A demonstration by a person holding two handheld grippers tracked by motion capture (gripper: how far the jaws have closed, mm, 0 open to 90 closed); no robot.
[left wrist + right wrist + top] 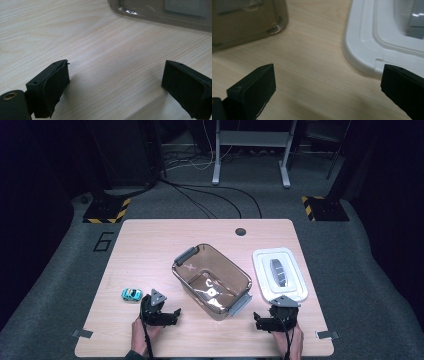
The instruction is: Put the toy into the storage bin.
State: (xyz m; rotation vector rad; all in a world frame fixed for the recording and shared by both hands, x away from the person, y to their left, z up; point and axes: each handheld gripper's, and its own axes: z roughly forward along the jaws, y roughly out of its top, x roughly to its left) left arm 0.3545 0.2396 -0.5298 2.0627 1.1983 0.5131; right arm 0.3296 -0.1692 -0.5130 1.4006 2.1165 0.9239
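Note:
A clear brown plastic bin (212, 279) with grey latches stands at the middle of the wooden table. Its white lid (279, 273) with a grey handle lies flat to the bin's right. A small teal toy car (131, 294) sits at the left. My left gripper (169, 315) rests near the front edge, just right of the car, open with bare table between its jaws (115, 85). My right gripper (260, 321) sits by the lid's near corner, open and empty (327, 87). The bin's corner (244, 22) and the lid's rim (362, 50) lie ahead of it.
The table's front edge (200, 354) lies close behind both hands. A dark round hole (240, 231) marks the far side of the tabletop. Cables, a stand's legs and striped floor plates lie on the grey floor beyond.

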